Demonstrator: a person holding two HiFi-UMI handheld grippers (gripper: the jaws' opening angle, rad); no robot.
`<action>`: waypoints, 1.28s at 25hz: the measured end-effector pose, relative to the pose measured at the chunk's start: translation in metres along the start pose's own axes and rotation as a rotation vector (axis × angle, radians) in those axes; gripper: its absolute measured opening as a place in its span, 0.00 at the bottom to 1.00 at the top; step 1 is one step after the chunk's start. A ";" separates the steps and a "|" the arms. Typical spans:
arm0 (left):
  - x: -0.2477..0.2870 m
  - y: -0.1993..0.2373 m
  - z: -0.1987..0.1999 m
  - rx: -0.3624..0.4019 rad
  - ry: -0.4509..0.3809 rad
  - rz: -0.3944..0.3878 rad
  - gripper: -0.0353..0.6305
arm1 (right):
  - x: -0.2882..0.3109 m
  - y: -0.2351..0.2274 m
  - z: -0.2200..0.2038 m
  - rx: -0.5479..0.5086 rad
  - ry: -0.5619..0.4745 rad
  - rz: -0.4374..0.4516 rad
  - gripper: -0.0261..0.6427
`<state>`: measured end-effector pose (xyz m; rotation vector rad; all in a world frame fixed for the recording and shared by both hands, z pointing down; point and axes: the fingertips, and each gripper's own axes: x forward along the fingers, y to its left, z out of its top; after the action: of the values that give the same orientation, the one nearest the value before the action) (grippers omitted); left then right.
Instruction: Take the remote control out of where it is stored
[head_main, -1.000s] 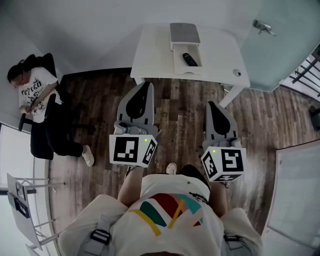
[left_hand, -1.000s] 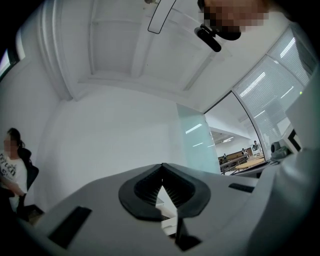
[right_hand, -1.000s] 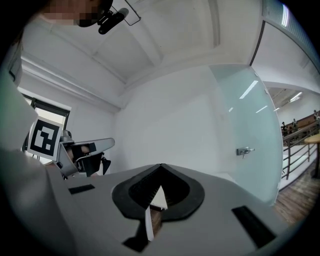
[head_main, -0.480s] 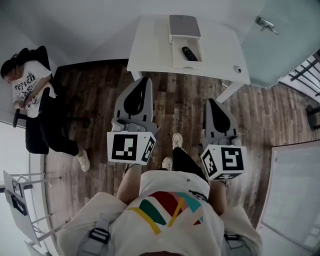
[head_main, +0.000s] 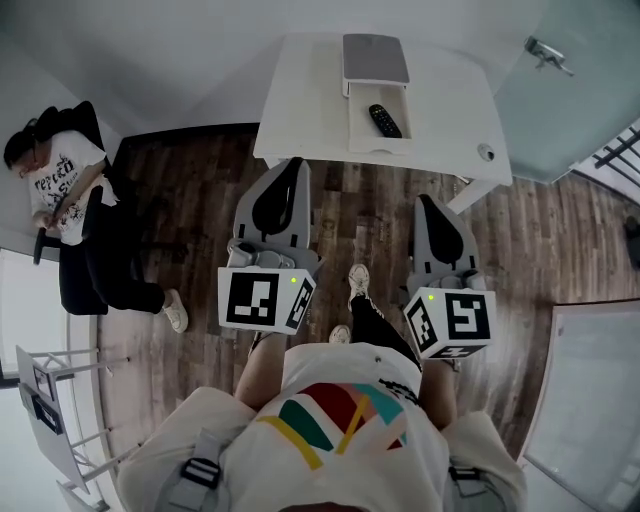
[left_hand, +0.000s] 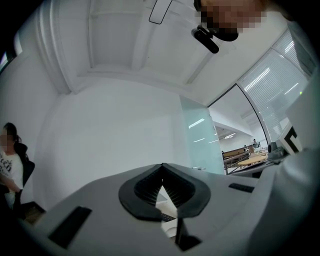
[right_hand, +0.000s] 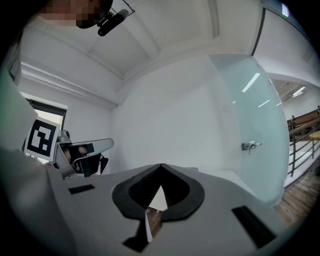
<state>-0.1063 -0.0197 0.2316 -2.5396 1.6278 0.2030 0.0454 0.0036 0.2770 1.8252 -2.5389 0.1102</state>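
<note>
A: Well, where's the remote (head_main: 385, 121)?
B: In the open drawer (head_main: 358, 128) on the table (head_main: 300, 100). You're a step nearer now; your left gripper (head_main: 296, 163) and right gripper (head_main: 424, 201) are both closed on nothing. Open one before reaching.

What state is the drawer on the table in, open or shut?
Open: the drawer is pulled out of its box, and the remote control lies inside.

White table (head_main: 300, 100) set on wood floor (head_main: 200, 200); drawer box (head_main: 374, 60) placed at far edge, small round object (head_main: 486, 152) near right corner.
</note>
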 end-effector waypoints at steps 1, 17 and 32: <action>0.010 -0.001 -0.002 0.001 0.001 -0.004 0.06 | 0.008 -0.007 0.000 0.004 0.000 -0.002 0.04; 0.155 0.002 -0.029 0.000 0.041 -0.005 0.06 | 0.124 -0.106 0.000 0.059 0.038 0.006 0.04; 0.234 -0.003 -0.040 0.011 0.038 -0.029 0.06 | 0.164 -0.166 0.006 0.159 -0.022 0.016 0.04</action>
<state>-0.0047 -0.2339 0.2304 -2.5724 1.5991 0.1432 0.1508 -0.2051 0.2874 1.8681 -2.6293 0.3026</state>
